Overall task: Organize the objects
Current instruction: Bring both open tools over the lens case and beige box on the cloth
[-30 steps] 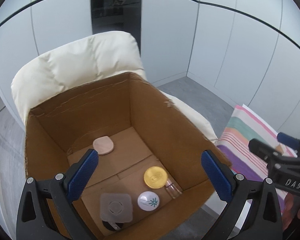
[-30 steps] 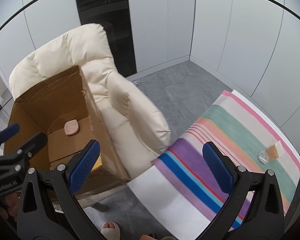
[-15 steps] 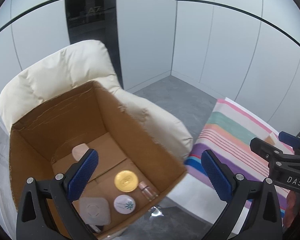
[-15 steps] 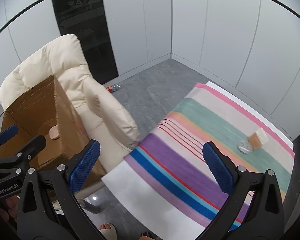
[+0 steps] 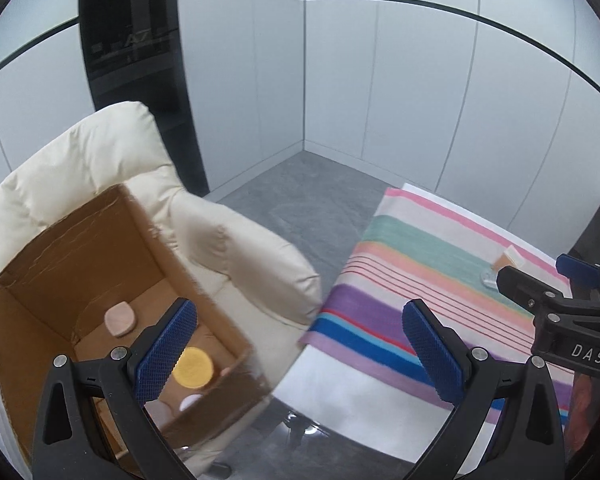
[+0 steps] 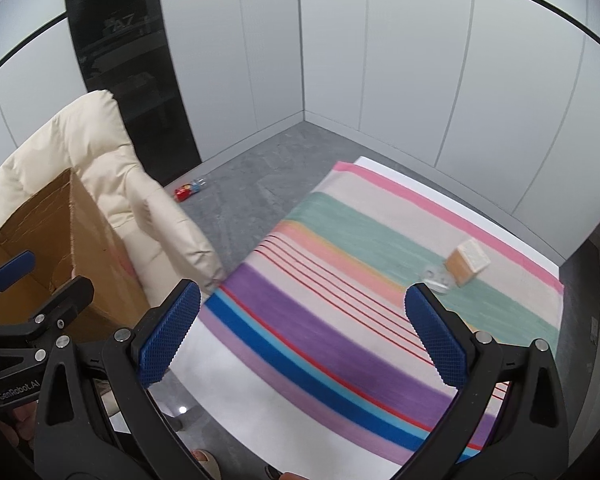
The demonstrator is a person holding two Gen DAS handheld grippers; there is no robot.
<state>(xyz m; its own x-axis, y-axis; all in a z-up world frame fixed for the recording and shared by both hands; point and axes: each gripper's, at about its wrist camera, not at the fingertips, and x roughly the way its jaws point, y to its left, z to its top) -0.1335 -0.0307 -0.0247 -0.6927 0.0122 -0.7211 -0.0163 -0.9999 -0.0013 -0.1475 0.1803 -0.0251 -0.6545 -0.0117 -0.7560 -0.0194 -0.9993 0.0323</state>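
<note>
A brown cardboard box (image 5: pixel 60 264) rests on a cream armchair (image 5: pixel 100 160). Inside it lie a pink pad (image 5: pixel 119 319), a gold round tin (image 5: pixel 192 367) and a white lid (image 5: pixel 191 401), partly hidden by my finger. My left gripper (image 5: pixel 300 352) is open and empty, off the box's right side. My right gripper (image 6: pixel 304 338) is open and empty above the striped cloth (image 6: pixel 340 320). At the cloth's far right lie an orange-and-white small box (image 6: pixel 466 266) and a clear small object (image 6: pixel 436 278). The same small box (image 5: pixel 508 259) shows in the left wrist view.
The striped cloth covers a white table (image 6: pixel 240 408) that stands right of the armchair (image 6: pixel 100 160). A red-and-blue item (image 6: pixel 188 190) lies on the grey floor (image 6: pixel 260 168) near the dark panel. Pale walls close the corner behind. A foot (image 6: pixel 206 464) shows at the bottom.
Both grippers have swung right, away from the box and toward the striped table. The small box and clear object now sit closer in the right wrist view. Both grippers stay open.
</note>
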